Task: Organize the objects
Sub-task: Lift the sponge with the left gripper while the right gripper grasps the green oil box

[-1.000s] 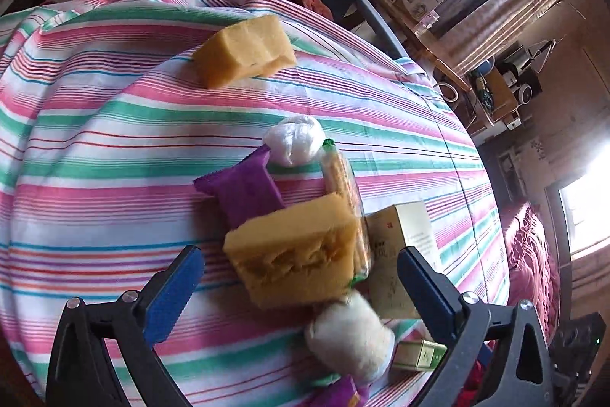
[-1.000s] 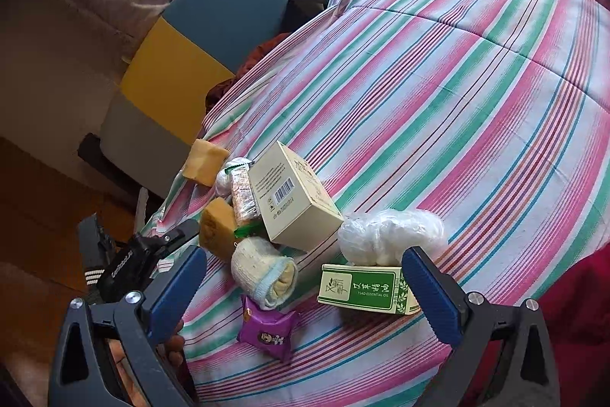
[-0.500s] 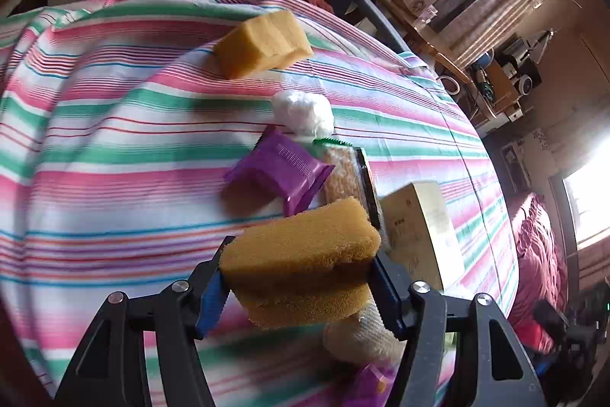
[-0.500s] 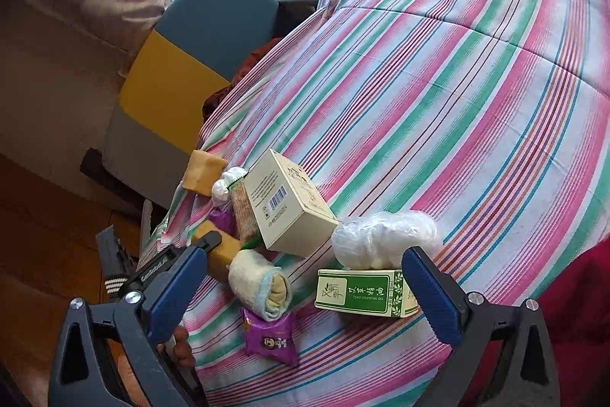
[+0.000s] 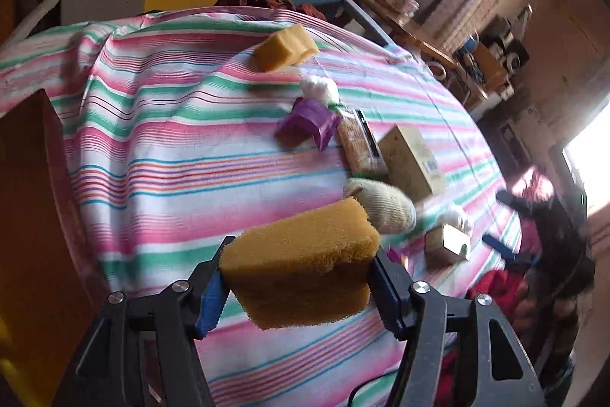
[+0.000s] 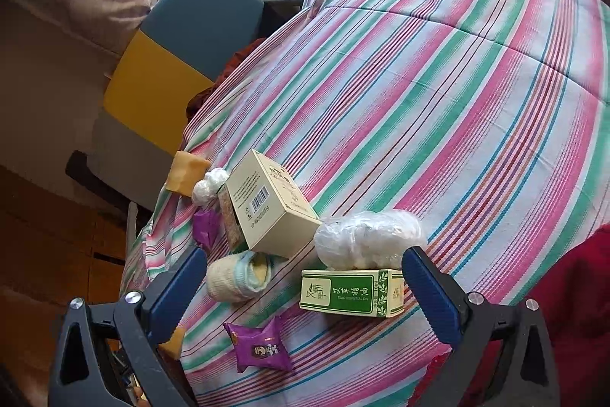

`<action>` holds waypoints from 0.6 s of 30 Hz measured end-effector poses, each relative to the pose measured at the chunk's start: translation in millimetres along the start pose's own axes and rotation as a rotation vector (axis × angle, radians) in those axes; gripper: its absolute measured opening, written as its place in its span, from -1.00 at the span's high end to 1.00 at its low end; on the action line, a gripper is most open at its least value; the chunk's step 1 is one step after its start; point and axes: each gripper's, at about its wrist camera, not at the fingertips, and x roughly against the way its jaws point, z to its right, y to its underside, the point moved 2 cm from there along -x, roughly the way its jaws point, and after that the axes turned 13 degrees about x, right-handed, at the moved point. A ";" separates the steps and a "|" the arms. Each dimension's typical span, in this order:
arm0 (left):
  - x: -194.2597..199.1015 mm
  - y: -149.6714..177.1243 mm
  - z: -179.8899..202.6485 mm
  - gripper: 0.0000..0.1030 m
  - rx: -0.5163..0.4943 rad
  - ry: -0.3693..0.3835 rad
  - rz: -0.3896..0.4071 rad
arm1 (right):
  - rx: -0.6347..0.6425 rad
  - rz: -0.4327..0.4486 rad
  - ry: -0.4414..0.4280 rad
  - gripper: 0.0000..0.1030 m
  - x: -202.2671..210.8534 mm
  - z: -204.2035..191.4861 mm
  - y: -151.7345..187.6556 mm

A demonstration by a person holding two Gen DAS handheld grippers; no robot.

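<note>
The left gripper (image 5: 297, 287) clamps a yellow sponge (image 5: 299, 264), low in frame; a rolled sock (image 5: 385, 205) lies just beyond. The right gripper (image 6: 305, 288) gapes wide, empty, over a green box (image 6: 350, 292).

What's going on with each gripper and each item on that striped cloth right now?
left gripper: shut on held sponge, lifted
right gripper: open, empty
second sponge: lying on cloth
cream box: tilted
green box: lying on its side
rolled sock: lying
</note>
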 end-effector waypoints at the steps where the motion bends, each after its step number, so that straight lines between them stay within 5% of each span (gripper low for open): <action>1: 0.8 7.9 4.3 -0.28 -0.046 -0.021 -0.004 | -0.001 -0.002 0.005 -1.00 -0.3 0.2 0.2; 9: -14.7 76.3 27.3 -0.28 -0.321 -0.107 -0.076 | -0.005 -0.024 0.049 -1.00 -3.6 2.3 0.5; 18: -25.6 74.2 20.3 -0.28 -0.273 -0.125 -0.061 | 0.071 -0.169 0.153 -1.00 -30.0 -3.9 9.3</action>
